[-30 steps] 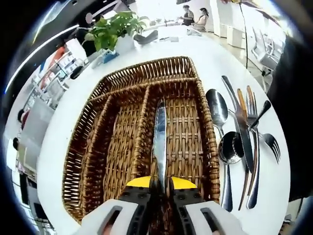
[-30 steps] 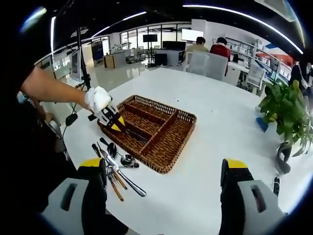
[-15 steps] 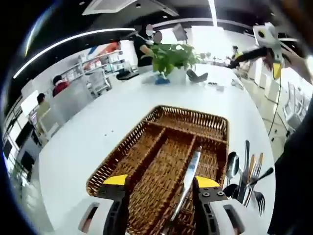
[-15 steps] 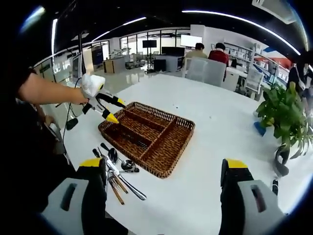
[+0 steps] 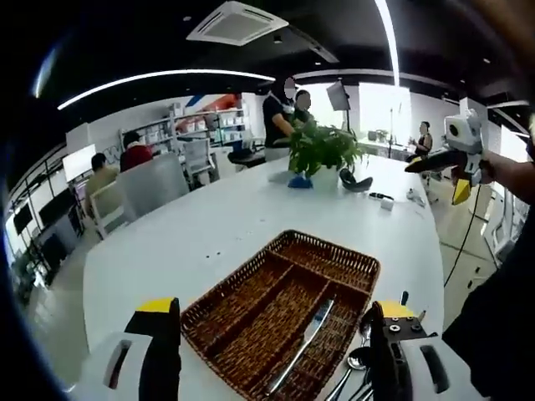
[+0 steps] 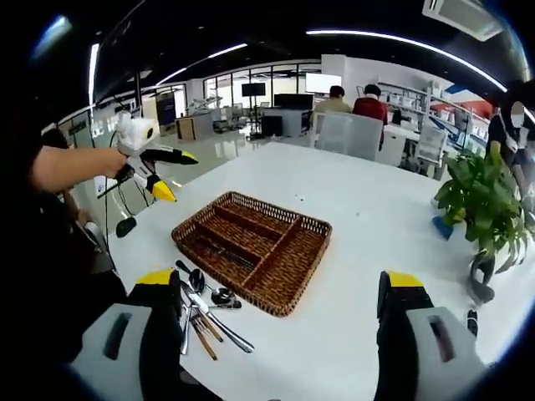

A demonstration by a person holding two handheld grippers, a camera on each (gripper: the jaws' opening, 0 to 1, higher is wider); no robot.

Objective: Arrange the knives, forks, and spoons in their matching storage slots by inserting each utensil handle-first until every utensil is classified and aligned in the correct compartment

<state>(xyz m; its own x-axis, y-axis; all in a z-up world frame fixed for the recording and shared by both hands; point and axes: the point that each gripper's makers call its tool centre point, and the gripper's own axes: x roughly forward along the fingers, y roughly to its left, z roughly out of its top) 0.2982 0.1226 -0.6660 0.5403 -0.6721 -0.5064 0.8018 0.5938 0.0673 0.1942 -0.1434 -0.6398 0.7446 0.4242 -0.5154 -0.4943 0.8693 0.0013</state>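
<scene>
Left gripper view: left gripper [image 5: 272, 334] jaws spread wide, holding nothing; beyond them the wicker tray [image 5: 251, 288] on the white table [image 5: 167, 242], one knife [image 5: 303, 344] lying in its right compartment; right gripper [image 6: 276, 313] jaws likewise wide apart and empty, loose cutlery [image 6: 205, 313] just left of the tray.

The left gripper view looks from low over the near edge of the white worktop [image 5: 242, 221], close to the wicker tray [image 5: 284, 330], toward a potted plant [image 5: 322, 149]. The right gripper view faces the tray [image 6: 251, 248] from farther back and higher. Both views share tray, worktop and plant [image 6: 485, 196].
</scene>
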